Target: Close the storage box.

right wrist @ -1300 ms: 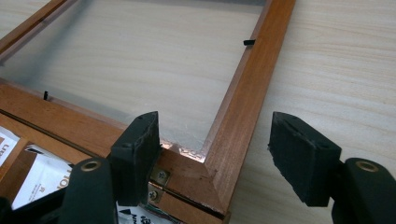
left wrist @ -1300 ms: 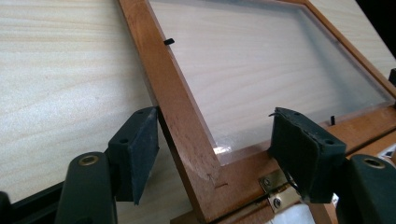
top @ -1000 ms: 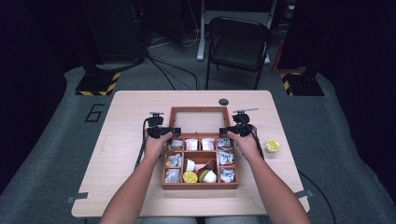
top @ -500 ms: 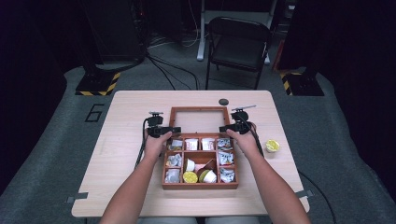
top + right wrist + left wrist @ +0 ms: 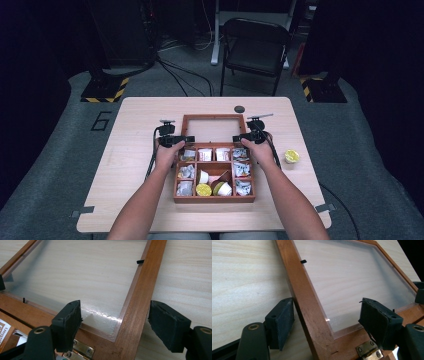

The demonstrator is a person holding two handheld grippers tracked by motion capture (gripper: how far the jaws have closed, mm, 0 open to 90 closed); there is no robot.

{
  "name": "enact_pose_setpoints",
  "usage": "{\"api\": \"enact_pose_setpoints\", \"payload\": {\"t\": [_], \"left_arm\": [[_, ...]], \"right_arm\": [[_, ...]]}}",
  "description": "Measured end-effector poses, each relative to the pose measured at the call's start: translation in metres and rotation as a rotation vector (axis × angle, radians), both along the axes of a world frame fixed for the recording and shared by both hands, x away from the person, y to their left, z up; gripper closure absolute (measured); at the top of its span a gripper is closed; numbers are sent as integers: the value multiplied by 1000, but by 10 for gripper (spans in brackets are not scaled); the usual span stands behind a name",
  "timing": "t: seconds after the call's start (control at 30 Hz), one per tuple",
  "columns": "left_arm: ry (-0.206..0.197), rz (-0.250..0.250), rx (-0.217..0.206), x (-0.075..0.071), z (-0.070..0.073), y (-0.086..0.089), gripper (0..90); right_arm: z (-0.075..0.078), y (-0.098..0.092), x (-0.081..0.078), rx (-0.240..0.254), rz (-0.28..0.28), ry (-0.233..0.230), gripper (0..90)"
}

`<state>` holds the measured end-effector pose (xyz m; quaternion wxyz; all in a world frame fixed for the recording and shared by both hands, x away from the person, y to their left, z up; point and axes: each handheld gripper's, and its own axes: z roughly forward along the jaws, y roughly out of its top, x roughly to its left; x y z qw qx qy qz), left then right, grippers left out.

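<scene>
A wooden box with compartments of small packets and cups sits mid-table. Its glass-paned lid lies flat on the table behind it. My left gripper is at the lid's near left corner. In the left gripper view my left gripper straddles the lid's side rail, open, and its jaws have just been opening. My right gripper is at the near right corner. There my right gripper straddles the other rail with gaps on both sides, its jaws also just opening.
A yellow-lidded cup stands on the table right of the box. A small black disc lies beyond the lid. A folding chair stands behind the table. Brass hinges join lid and box.
</scene>
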<state>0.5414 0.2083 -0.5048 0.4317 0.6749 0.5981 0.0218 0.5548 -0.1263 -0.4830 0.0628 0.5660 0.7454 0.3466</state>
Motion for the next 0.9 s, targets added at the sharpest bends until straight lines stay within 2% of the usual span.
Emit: {"api": "enact_pose_setpoints", "payload": {"t": [0.03, 0.23, 0.3, 0.57, 0.9], "left_arm": [[-4, -13, 9, 0, 0, 1, 273], [11, -8, -17, 1, -2, 0, 268], [6, -21, -11, 2, -2, 1, 264], [11, -24, -24, 3, -3, 0, 246], [16, -41, -42, 5, -6, 0, 237]], "right_arm": [[-1, 0, 0, 1, 2, -1, 249], [-3, -1, 2, 21, 2, 10, 231], [-3, -1, 3, 25, -1, 14, 223], [-5, -1, 4, 35, 1, 18, 205], [-8, -2, 6, 76, 0, 42, 200]]}}
